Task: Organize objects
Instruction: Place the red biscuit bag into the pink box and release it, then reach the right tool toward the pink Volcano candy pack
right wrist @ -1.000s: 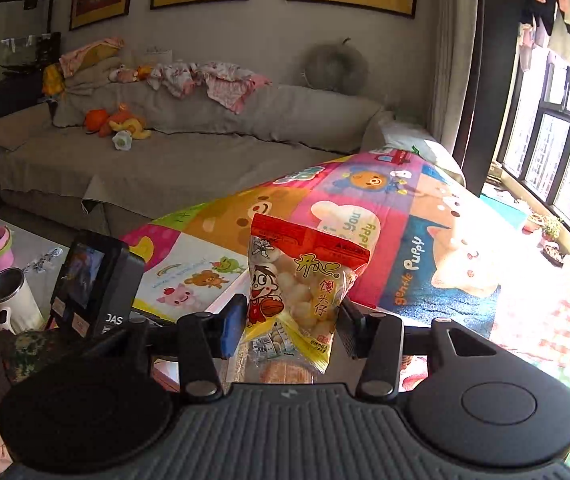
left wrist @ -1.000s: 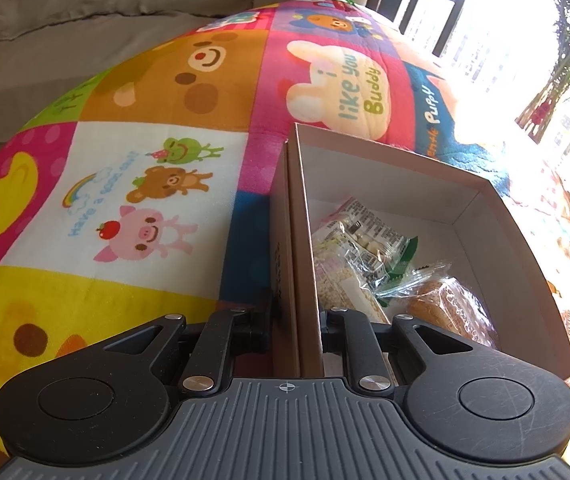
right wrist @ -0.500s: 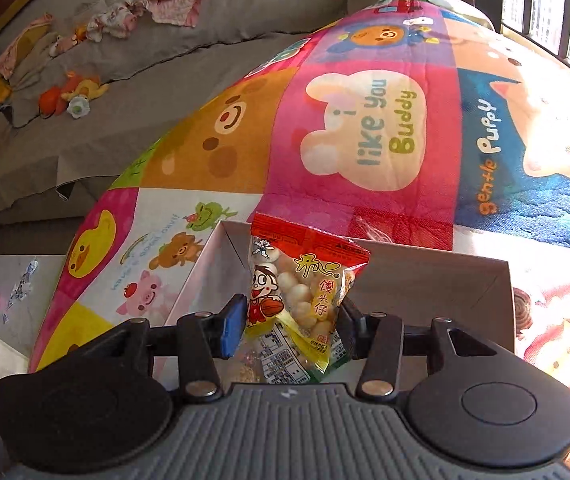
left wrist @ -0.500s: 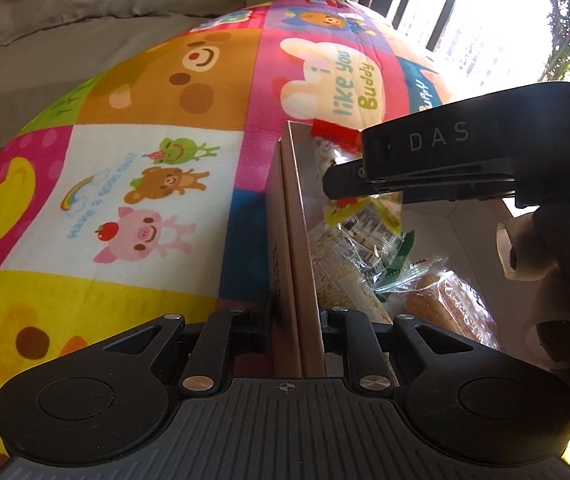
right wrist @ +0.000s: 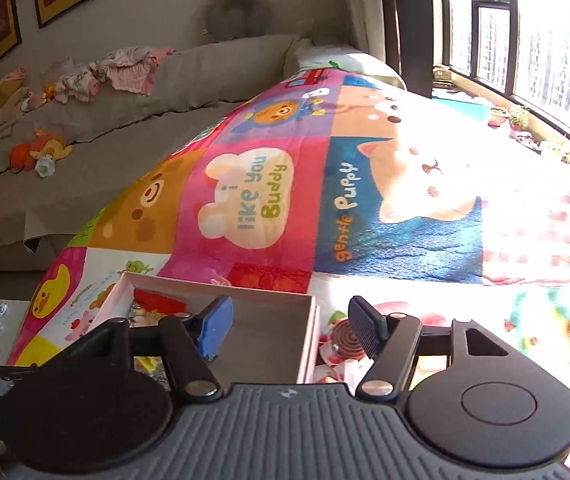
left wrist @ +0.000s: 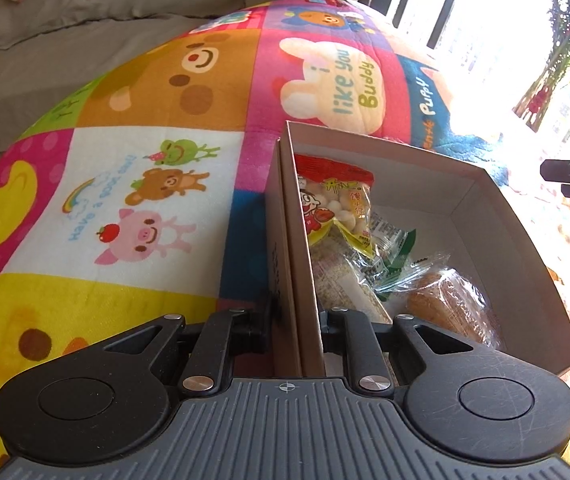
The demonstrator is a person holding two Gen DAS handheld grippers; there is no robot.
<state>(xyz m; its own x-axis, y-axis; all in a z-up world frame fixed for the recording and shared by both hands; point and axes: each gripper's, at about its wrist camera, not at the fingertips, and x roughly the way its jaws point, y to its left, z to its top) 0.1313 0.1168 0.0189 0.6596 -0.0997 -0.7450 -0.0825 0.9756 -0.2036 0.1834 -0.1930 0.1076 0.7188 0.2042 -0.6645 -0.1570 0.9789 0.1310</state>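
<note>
Inside the cardboard box, against its left wall, lay the red-and-yellow snack bag, leaning on the other wrapped snacks and just beyond the wrapped bread roll. A second ago, was still pinched in the right claw above the play mat; now released and resting among the packets. Right claw's jaws just been opening, now spread apart with nothing between them, hanging over the box's right wall near a spiral-patterned item on the mat outside. Left claw nearly closed, clamped on the box's left wall, steadying it, unchanged from before. One more item therefore looks put away; box far from full, with bare floor along its far and right sides. Next step probably a reach for another loose item on the mat, perhaps that spiral one, though its identity cannot be told.
</note>
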